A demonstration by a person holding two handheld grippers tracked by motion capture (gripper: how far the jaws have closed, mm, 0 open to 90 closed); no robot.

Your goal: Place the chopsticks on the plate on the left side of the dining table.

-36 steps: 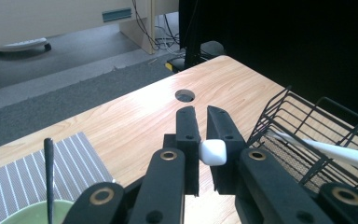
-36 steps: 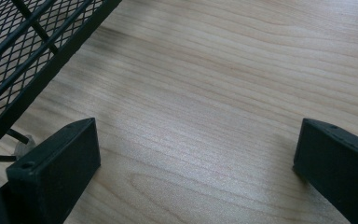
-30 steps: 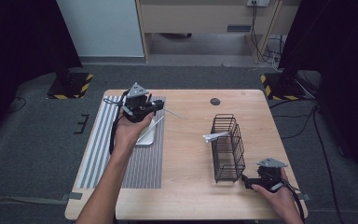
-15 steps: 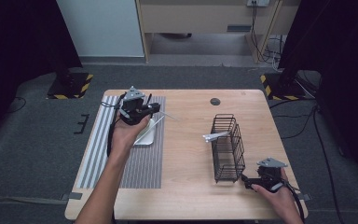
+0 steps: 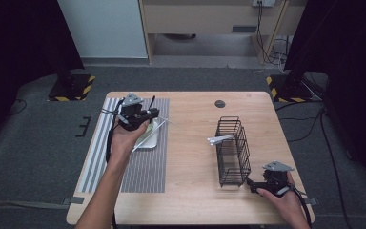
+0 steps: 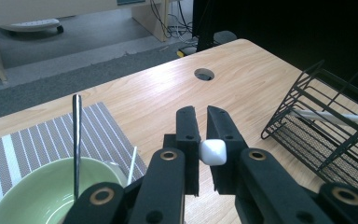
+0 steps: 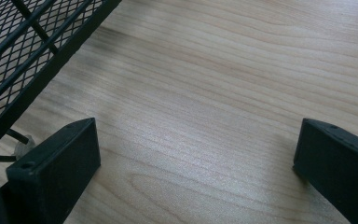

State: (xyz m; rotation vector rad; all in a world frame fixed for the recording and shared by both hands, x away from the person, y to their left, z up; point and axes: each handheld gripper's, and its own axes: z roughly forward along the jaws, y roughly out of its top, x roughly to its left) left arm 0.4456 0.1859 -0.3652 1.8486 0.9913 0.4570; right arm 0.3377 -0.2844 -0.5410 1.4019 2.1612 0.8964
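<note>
**A:** What does the left gripper (image 5: 145, 114) hold, there in the upper left of the high view?

**B:** A white chopstick (image 5: 169, 122). In the left gripper view its blunt white end (image 6: 213, 151) sits pinched between the two black fingers (image 6: 187, 140), which are drawn close on it. In the high view the thin stick runs out to the right of the gripper, above the wooden table (image 5: 195, 157).

**A:** And beneath that hand?

**B:** A pale green bowl (image 6: 37, 196) at the lower left of the left gripper view, standing on a grey striped placemat (image 5: 143, 171). A dark metal utensil handle (image 6: 76, 135) rises upright from the bowl, and a second thin white stick (image 6: 131, 164) leans at its rim.

**A:** The right side of the frame?

**B:** A black wire basket (image 5: 233, 152) stands right of centre in the high view, with a white utensil (image 5: 219, 139) poking out over its left wall. The same basket fills the right edge of the left gripper view, a white handle (image 6: 335, 117) lying across it.

**A:** The right gripper (image 5: 255, 185)?

**B:** Low at the lower right of the high view, just beside the basket's near corner. In the right gripper view its fingers (image 7: 56, 168) stand wide apart with bare table between them, the basket's mesh (image 7: 23, 51) in the upper left corner.
</note>
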